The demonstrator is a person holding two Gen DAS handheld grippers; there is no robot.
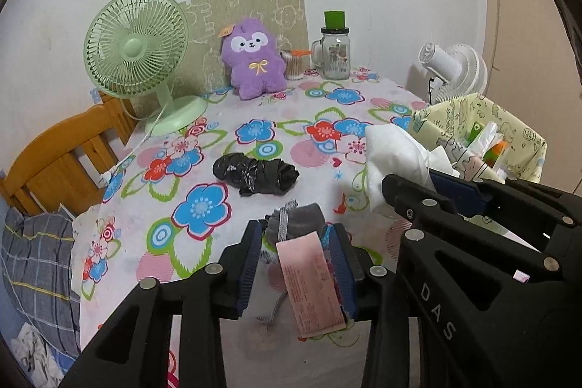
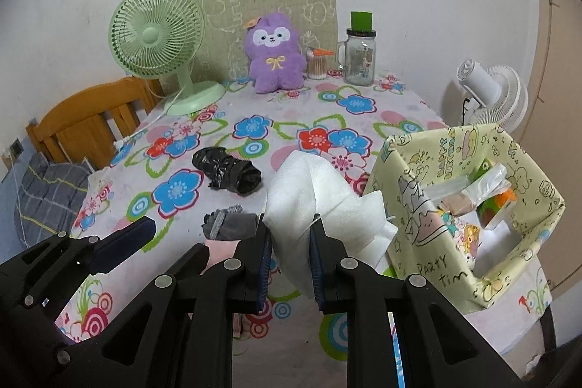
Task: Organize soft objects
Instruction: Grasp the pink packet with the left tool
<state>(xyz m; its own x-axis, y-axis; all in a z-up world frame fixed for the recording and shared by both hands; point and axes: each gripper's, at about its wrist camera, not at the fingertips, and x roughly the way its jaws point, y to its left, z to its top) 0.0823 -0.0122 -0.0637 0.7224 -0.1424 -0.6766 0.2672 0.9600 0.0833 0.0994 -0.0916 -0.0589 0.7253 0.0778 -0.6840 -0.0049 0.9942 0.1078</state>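
My left gripper (image 1: 295,235) is shut on a rolled grey sock (image 1: 296,222) with a pink label (image 1: 309,282), held just above the flowered tablecloth (image 1: 203,206). The sock also shows in the right wrist view (image 2: 229,224). My right gripper (image 2: 290,224) is shut on a crumpled white paper towel (image 2: 313,191), held left of the yellow cartoon-print box (image 2: 418,199). The towel also shows in the left wrist view (image 1: 393,151). A black plastic bag bundle (image 1: 254,173) lies mid-table. A purple plush toy (image 1: 252,59) sits at the back against the wall.
A green desk fan (image 1: 136,53) stands back left with its cord trailing off the table edge. A glass jar with a green lid (image 1: 334,51) and a cotton-swab pot (image 1: 294,62) stand at the back. A white fan (image 1: 454,71) and a wooden chair (image 1: 62,155) flank the table.
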